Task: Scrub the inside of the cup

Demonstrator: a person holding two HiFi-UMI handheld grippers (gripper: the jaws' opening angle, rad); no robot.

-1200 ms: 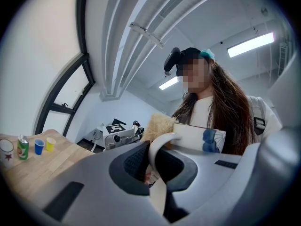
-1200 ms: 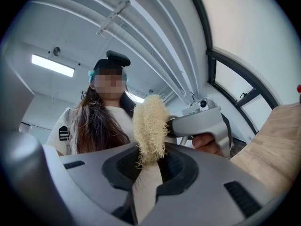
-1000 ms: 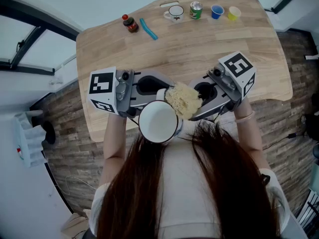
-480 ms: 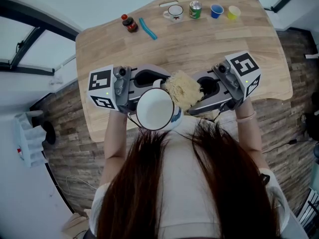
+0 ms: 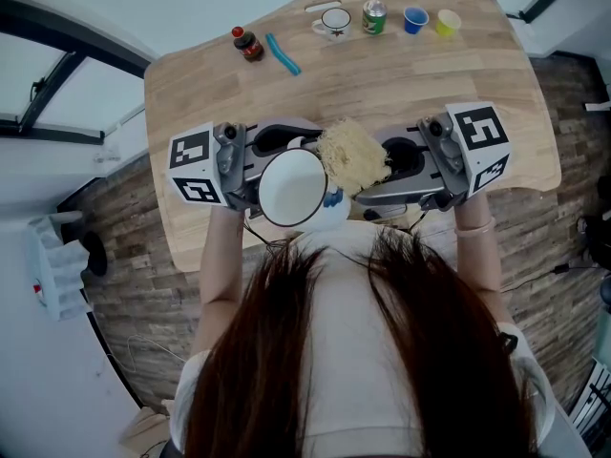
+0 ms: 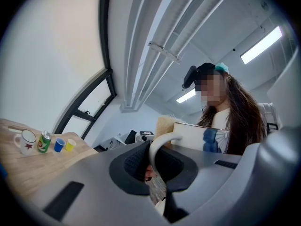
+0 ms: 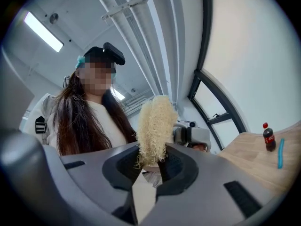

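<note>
A white cup (image 5: 294,187) with a blue pattern is held up near the person's chest, its mouth facing the head camera. My left gripper (image 5: 277,160) is shut on the cup's handle (image 6: 162,142); the cup's side (image 6: 202,136) rises behind the jaws. My right gripper (image 5: 368,175) is shut on a pale yellow fibrous scrubber (image 5: 351,156), which stands up between the jaws in the right gripper view (image 7: 155,126). The scrubber sits at the cup's upper right rim, outside the mouth.
Along the far edge of the wooden table (image 5: 382,74) stand a small cola bottle (image 5: 249,44), a blue strip (image 5: 283,54), a white mug (image 5: 335,23), a green can (image 5: 374,18), a blue cup (image 5: 415,21) and a yellow cup (image 5: 447,24).
Both grippers have lifted away from the person. The cup has tipped and moved up-left, and the scrubber has shifted from over its rim toward the upper right.
</note>
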